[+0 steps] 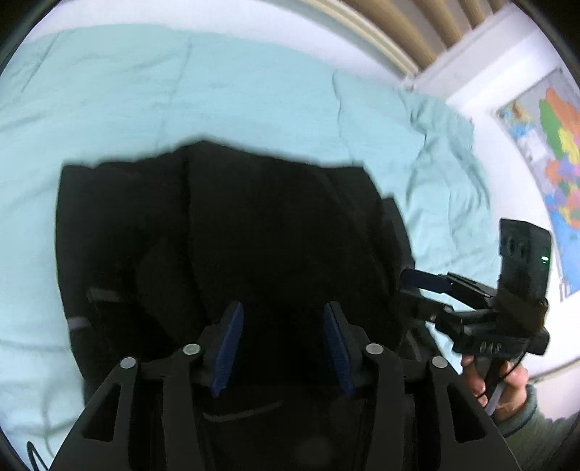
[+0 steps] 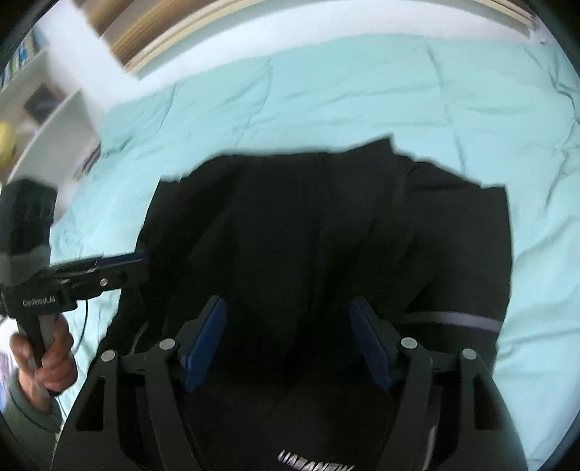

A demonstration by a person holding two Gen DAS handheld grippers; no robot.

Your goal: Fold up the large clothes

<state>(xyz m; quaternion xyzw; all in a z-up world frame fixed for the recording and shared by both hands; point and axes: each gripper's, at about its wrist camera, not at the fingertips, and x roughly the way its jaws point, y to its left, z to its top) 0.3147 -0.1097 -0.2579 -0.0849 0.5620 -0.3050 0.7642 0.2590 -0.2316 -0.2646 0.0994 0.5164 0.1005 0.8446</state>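
A large black garment (image 1: pixel 253 224) lies partly folded on a light teal bedspread (image 1: pixel 217 90). It has grey stripes near its left edge (image 1: pixel 78 320). My left gripper (image 1: pixel 282 319) is open and empty, hovering over the garment's near part. My right gripper (image 1: pixel 409 286) shows at the garment's right edge in the left wrist view. In the right wrist view the garment (image 2: pixel 326 235) fills the middle and my right gripper (image 2: pixel 288 319) is open and empty above it. My left gripper (image 2: pixel 137 262) shows there at the garment's left edge.
The bedspread (image 2: pixel 326 90) extends beyond the garment on all sides. A wooden slatted headboard (image 1: pixel 398 32) and a colourful wall map (image 1: pixel 558 145) lie at the right. White shelves (image 2: pixel 47 108) stand at the left of the right wrist view.
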